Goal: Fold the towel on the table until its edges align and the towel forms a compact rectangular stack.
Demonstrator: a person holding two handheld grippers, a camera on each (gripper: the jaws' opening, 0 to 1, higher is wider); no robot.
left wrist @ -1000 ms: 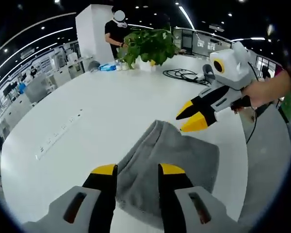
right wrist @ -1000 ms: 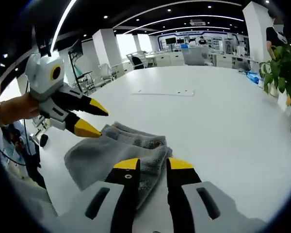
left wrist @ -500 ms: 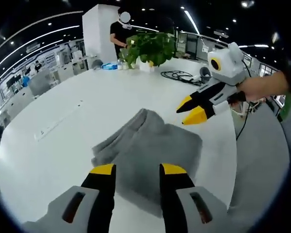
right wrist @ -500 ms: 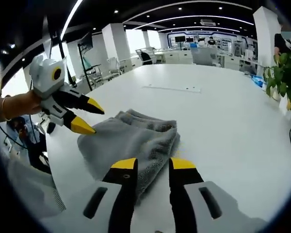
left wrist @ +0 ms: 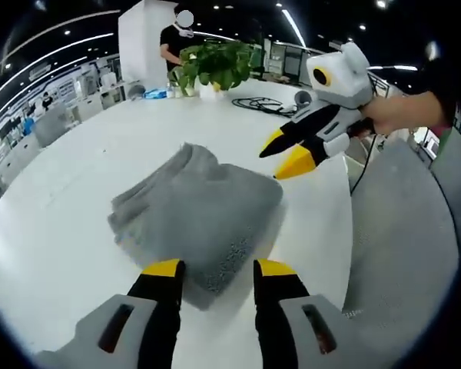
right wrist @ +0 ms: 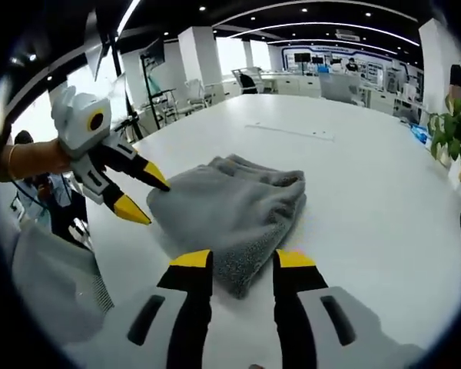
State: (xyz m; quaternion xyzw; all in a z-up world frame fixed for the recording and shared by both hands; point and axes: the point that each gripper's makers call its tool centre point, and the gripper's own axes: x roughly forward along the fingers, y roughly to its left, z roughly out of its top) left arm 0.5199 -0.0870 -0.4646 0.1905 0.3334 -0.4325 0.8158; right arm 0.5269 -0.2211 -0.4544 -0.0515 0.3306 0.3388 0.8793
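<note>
My left gripper (left wrist: pixel 213 267) has its yellow-tipped jaws apart, holding nothing, just over the near edge of the soft grey folded towel (left wrist: pixel 196 213). My right gripper (right wrist: pixel 243 260) is the same, jaws apart and holding nothing, above the towel's near corner. Each gripper shows up in the other's view, beside the towel. The towel lies in a thick bundle, its layered edges bunched at the far side. It rests on the big white round table (left wrist: pixel 54 231). Farther off stand a leafy green plant (left wrist: pixel 213 65) and a black cable (left wrist: pixel 265 104).
</note>
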